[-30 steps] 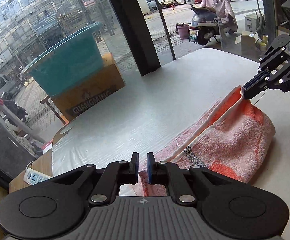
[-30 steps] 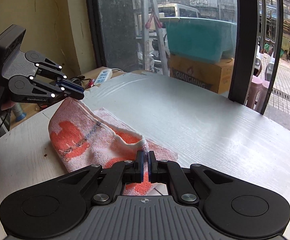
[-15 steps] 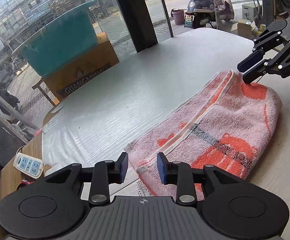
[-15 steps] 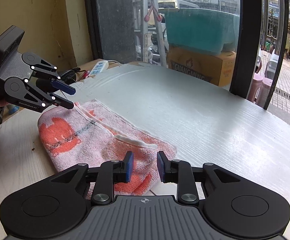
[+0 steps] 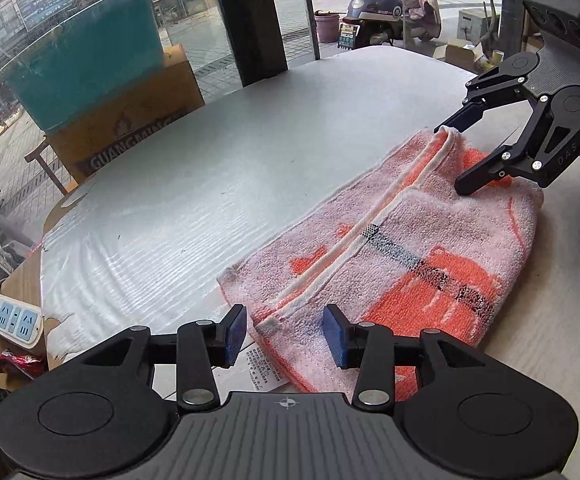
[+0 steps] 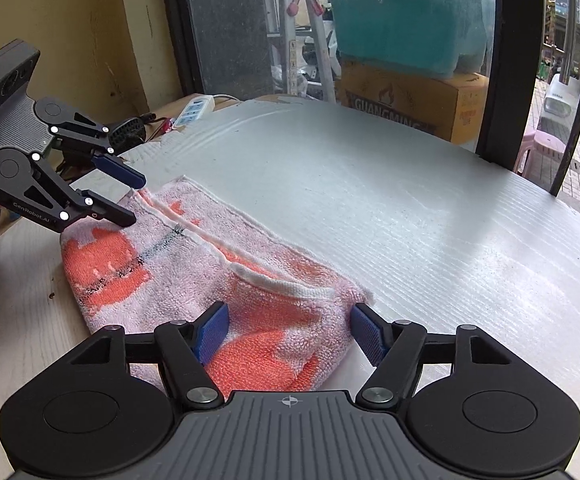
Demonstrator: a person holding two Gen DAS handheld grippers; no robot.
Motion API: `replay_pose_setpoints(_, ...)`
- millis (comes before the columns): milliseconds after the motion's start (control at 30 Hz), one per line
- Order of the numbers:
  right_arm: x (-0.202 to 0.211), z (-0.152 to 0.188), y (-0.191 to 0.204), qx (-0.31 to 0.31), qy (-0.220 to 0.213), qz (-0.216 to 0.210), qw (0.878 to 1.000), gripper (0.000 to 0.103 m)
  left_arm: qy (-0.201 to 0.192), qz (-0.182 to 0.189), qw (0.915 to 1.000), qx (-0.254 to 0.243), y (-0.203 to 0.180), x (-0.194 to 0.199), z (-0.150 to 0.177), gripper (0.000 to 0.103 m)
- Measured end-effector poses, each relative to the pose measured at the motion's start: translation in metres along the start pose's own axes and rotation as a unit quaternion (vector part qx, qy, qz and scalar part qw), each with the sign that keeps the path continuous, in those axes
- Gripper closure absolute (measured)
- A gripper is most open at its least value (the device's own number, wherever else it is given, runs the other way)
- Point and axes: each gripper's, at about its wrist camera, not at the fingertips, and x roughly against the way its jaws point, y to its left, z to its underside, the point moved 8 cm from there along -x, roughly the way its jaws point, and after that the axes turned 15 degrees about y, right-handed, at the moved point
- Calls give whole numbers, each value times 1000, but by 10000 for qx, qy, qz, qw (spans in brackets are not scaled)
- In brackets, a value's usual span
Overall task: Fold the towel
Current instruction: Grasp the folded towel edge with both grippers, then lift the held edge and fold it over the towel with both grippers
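Observation:
A pink towel (image 5: 410,240) with orange patches and a dark stripe lies folded flat on the white table (image 5: 210,160). My left gripper (image 5: 286,328) stands open over the towel's near corner, pads apart from the cloth. In the right wrist view that gripper (image 6: 134,200) hovers open at the towel's (image 6: 210,248) far left end. My right gripper (image 6: 288,316) is opening, with the towel's folded end lying between its pads but not pressed. From the left wrist view the right gripper (image 5: 452,158) spreads wide over the far corner.
A white power strip (image 5: 14,320) lies on the wooden ledge at the left. Behind the glass stand a teal tub (image 5: 90,60) on a cardboard box and a dark window pillar (image 5: 246,20). A printed paper slip (image 5: 262,372) peeks out beside the towel.
Both grippers were shut on raised towel corners. They have sunk, opened and let go, and the towel has dropped flat onto the table in a fold.

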Motion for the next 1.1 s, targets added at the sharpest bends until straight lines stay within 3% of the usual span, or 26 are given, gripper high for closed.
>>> replay_pose_setpoints(200,1,0,13,267,2,87,9996,74,98,315,9990,310,7,-3,0,59)
replay_pose_setpoints(333,0,1,18,412,49,235,9989,74,92,299,9989,362,4,-3,2,59)
replay_pose_setpoints(400,2,1,22,654,-9,546,9964,73,100,234,9992,305,3,-3,2,59)
replay_pose_setpoints(500,4,0,26,878,-113,1006,9910,60,86,166,9995,252,2,-2,0,59)
replay_pose_setpoints(667,0,-2,26,719,-28,654,9953,61,41,109,9997,211,2,-2,-2,58)
replay_pose_setpoints(733,-1,-2,24,549,-8,565,9969,64,51,130,9997,222,2,-3,-3,58)
replay_pose_setpoints(800,0,-3,21,365,-36,566,9977,84,54,146,9996,241,2,-3,-4,59)
replay_pose_setpoints(867,3,-3,20,259,-86,563,9980,89,47,184,9994,293,3,-3,-4,61)
replay_pose_setpoints(933,7,-3,21,205,-134,552,9982,91,31,302,9989,368,3,-3,-3,69)
replay_pose_setpoints(967,9,-3,22,207,-131,536,9983,91,22,391,9983,423,3,-3,-3,80)
replay_pose_setpoints(1100,17,-3,25,214,-208,549,9980,91,1,384,9983,440,-3,0,-4,85)
